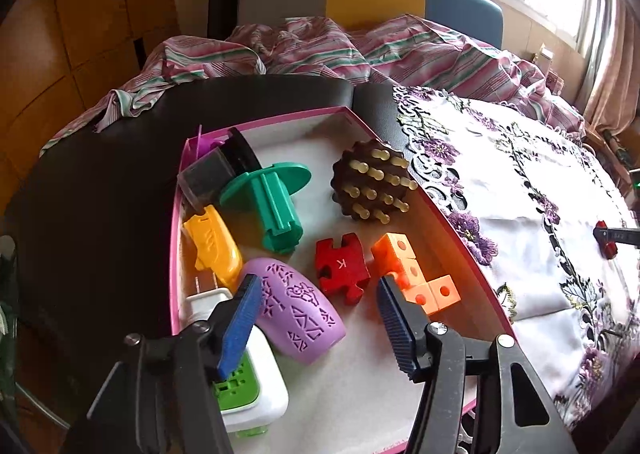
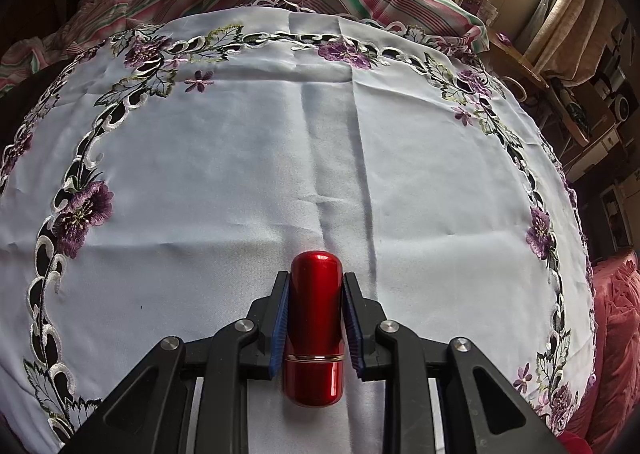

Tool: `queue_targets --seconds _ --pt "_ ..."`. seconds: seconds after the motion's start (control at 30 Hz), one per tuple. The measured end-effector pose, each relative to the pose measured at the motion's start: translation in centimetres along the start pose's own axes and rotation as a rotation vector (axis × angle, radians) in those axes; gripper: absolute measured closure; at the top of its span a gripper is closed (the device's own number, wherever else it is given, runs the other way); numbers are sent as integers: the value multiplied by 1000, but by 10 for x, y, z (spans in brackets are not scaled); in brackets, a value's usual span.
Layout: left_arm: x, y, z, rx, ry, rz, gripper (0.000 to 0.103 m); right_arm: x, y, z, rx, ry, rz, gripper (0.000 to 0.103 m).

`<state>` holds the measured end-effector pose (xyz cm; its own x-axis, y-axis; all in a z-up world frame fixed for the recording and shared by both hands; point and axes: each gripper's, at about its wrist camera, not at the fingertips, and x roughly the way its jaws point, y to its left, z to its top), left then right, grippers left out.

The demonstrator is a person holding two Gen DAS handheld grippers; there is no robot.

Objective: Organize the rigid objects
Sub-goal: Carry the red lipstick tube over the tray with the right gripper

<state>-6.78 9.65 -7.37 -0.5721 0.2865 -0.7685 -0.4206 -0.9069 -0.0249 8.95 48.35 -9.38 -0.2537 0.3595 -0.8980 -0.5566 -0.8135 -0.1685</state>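
My left gripper hangs open over a pink-rimmed box. A purple patterned oval piece lies in the box just beyond the gap, close to the left pad, and neither pad presses on it. The box also holds a red puzzle piece, an orange cube block, a brown pegged massager, a teal flanged part, a yellow piece and a white-and-green plug. My right gripper is shut on a shiny red cylinder just above the embroidered cloth.
The box sits on a black padded surface, beside the white cloth with purple flowers. Striped bedding is bunched behind both. In the left wrist view the right gripper with the red cylinder shows at the far right edge.
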Motion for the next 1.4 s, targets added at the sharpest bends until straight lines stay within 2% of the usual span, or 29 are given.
queue_targets --seconds 0.37,0.43,0.53,0.7,0.9,1.2,1.4 --pt "-28 16 2 -65 -37 -4 35 -1 3 1 -3 0 -22 79" --pt "-35 18 2 -64 -50 16 34 -1 2 2 7 4 -19 79" --pt "-47 23 0 -69 -75 38 23 -2 0 3 39 20 1 79" --pt "-57 35 -4 -105 -80 37 23 -10 10 5 51 35 45 79" --pt "-61 44 -7 -125 -87 50 22 -47 72 9 -60 -38 156 79" --pt "-66 52 -10 -141 -94 69 22 -112 197 1 -215 -139 453 79" --pt "-68 59 -12 -156 -94 78 22 -137 264 -18 -296 -141 615 79"
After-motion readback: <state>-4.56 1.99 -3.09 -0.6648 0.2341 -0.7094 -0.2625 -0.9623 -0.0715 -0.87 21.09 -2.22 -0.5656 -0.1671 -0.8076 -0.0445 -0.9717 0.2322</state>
